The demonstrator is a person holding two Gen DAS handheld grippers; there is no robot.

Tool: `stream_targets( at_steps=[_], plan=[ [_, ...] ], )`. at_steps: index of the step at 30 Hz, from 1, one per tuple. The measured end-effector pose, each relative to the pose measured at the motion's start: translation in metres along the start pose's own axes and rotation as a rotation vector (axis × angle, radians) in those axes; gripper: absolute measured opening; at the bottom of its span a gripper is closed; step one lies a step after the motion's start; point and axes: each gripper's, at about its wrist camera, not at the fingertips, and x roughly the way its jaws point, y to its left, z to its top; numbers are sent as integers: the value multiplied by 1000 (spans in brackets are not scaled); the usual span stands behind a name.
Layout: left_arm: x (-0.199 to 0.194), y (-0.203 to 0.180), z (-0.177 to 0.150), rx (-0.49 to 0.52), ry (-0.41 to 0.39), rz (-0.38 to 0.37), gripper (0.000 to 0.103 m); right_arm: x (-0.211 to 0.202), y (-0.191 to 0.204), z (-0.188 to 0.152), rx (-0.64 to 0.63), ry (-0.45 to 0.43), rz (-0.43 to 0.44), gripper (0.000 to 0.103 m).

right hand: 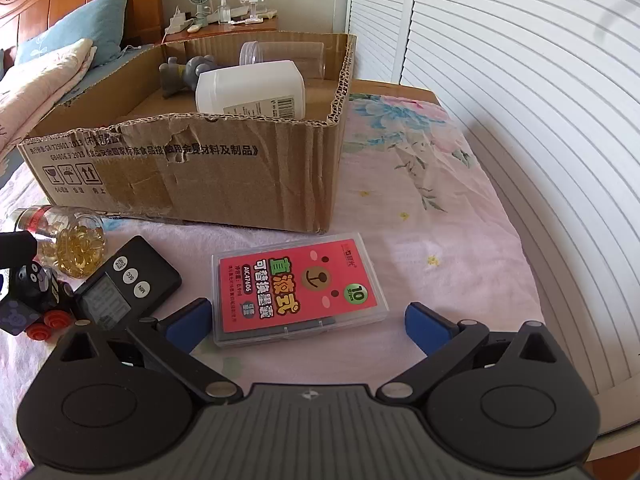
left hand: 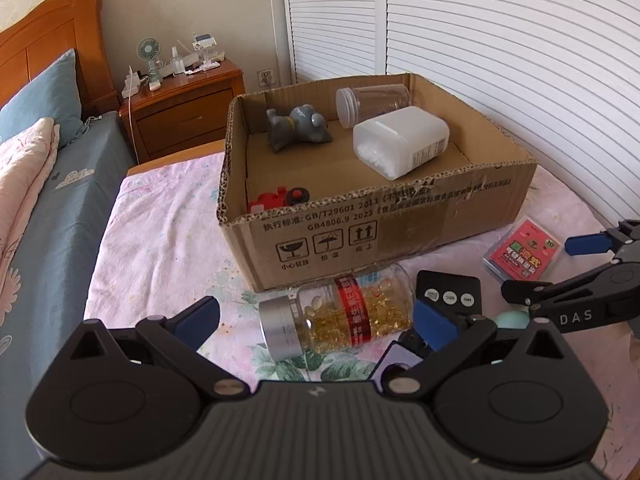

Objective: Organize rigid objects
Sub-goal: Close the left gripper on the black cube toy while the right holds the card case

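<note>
A cardboard box (left hand: 400,236) (right hand: 224,176) stands on the flowered bed sheet. Inside lie a grey toy figure (left hand: 298,128), a clear jar (left hand: 372,104), a white bottle (left hand: 400,142) (right hand: 252,88) and a red toy (left hand: 276,198). In front of the box a capsule bottle (left hand: 340,316) (right hand: 68,240) lies on its side between the open fingers of my left gripper (left hand: 320,322). My right gripper (right hand: 306,324) is open around the near end of a pink-labelled clear case (right hand: 298,286) (left hand: 524,254). A black timer (left hand: 450,290) (right hand: 128,280) lies between them.
A small black toy vehicle with red wheels (right hand: 36,300) sits at the left beside the timer. A teal egg-shaped thing (left hand: 510,318) lies near the right gripper's arm. White louvred doors (left hand: 500,40) stand behind, a wooden nightstand (left hand: 184,104) and bed at the left.
</note>
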Motion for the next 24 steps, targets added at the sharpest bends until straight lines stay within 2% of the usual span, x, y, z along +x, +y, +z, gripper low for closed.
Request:
stream_targets(
  at_steps=[7,11,14,18,24],
  plan=[
    [-8,-10,-18,57,52,-59,102,-1,0,-2,-1,-14,2,103],
    [-8,-20,-28,120,64,-44,102,-2,0,-3,-2,-22,3,103],
    [-6,-19,-32,117,64,-25,102,-2,0,-4,-2,-29,3,103],
    [-5,-14,-34,70,54,-41,100,-2,0,-5,-2,-32,3,103],
    [0,-15,-34,64,56,-41,99,-2,0,-5,-3,-35,2,103]
  ],
)
